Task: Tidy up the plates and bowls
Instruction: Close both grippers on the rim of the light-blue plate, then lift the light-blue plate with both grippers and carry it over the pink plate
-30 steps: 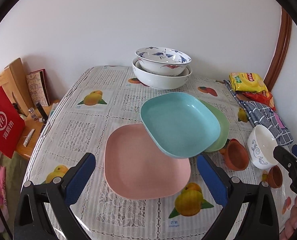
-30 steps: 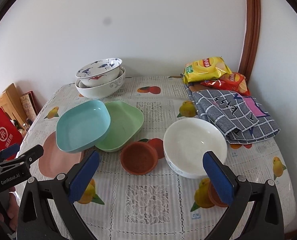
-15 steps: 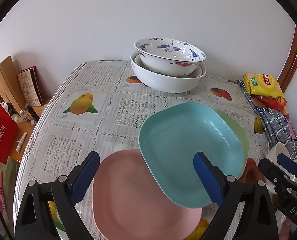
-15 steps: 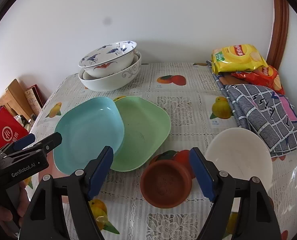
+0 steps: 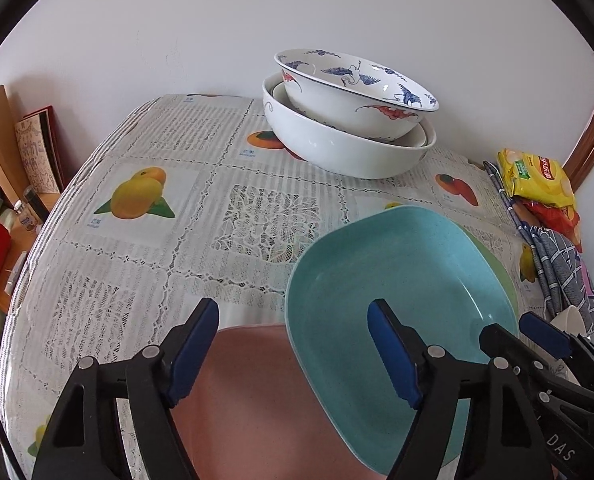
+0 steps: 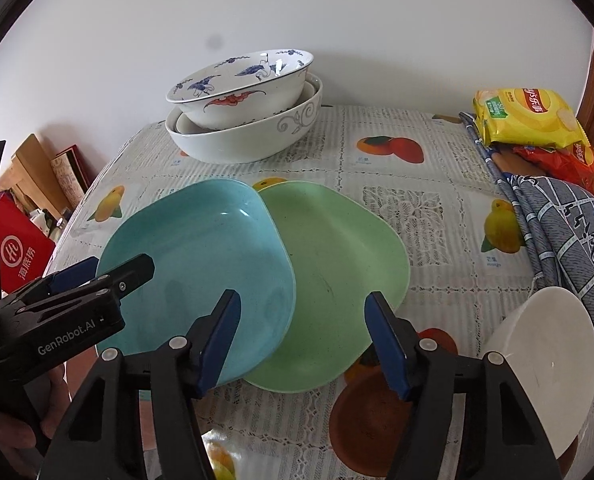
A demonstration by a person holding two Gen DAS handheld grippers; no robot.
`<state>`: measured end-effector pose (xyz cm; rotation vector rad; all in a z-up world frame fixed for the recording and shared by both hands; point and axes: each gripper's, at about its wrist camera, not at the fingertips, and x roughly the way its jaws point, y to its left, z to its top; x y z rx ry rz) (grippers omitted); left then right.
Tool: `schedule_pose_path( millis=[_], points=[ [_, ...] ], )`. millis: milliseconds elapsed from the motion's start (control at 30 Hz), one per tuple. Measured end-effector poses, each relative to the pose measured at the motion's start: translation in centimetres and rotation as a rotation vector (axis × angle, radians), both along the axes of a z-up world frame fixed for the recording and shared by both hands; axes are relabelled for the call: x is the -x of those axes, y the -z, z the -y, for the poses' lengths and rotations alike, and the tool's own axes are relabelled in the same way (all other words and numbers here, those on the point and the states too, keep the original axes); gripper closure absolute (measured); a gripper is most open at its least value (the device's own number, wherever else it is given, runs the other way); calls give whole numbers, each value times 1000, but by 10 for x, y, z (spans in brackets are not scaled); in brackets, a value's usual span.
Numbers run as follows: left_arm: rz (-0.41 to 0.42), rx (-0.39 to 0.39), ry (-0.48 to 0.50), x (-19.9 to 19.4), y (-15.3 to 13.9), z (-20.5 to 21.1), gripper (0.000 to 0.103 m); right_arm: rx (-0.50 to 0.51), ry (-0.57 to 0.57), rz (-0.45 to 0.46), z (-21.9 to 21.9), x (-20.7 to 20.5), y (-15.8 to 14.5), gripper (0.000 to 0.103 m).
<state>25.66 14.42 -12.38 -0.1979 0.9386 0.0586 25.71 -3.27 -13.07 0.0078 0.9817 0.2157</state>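
While both grippers hang open-jawed, left gripper [image 5: 293,344] straddles the blue plate [image 5: 397,292] edge over the pink plate [image 5: 253,392], right gripper [image 6: 303,332] above the green plate [image 6: 337,264].

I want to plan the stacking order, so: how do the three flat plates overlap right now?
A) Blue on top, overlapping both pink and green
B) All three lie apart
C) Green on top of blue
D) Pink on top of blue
A: the blue plate covers an edge of the pink plate on one side and of the green plate on the other.

Yellow snack bag [image 6: 527,116], checked cloth [image 6: 569,236], red bag [image 6: 19,256].
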Motion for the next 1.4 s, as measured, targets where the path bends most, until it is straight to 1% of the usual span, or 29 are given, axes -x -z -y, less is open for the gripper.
schedule_pose_path(
  millis=[33, 100, 167, 267, 367, 433, 467, 500, 533, 600, 700, 800, 900, 1400],
  points=[
    [-1, 2, 3, -1, 1, 0, 33, -6, -1, -13, 0, -2, 2, 43],
    [-3, 7, 8, -2, 2, -1, 37, -18, -5, -29, -2, -4, 6, 49],
    [-1, 0, 11, -3, 3, 0, 38, -18, -4, -33, -3, -6, 8, 52],
    [-6, -6, 9, -5, 5, -1, 45, -9, -7, -36, -6, -7, 10, 57],
    [-4, 6, 15, -6, 5, -1, 50, -10, -5, -35, -7, -7, 11, 63],
    [-1, 8, 24, -5, 5, -1, 55, -19, -1, -37, -7, -6, 11, 71],
    [0, 8, 26, -5, 5, 0, 58, -24, -4, -35, -7, -6, 10, 74],
    [1, 11, 29, -4, 5, 0, 64, -26, -8, -32, -8, -6, 10, 79],
    [3, 15, 35, -4, 4, 1, 67, -27, -12, -32, -9, -6, 10, 82],
    [5, 23, 50, -3, 3, 4, 79, -24, -17, -30, -12, -5, 9, 86],
    [8, 15, 52, -1, 2, 5, 80, -22, 2, -27, -11, -5, 8, 89],
    [9, 32, 45, 1, 1, 3, 83, -46, 9, -35, -7, -5, 6, 91],
    [7, 47, 44, 3, -1, 1, 84, -39, 10, -28, -7, -2, 3, 91],
    [56, 47, 53, 29, -29, 9, 84, -29, 29, 25, -1, 27, -25, 91]
  ],
)
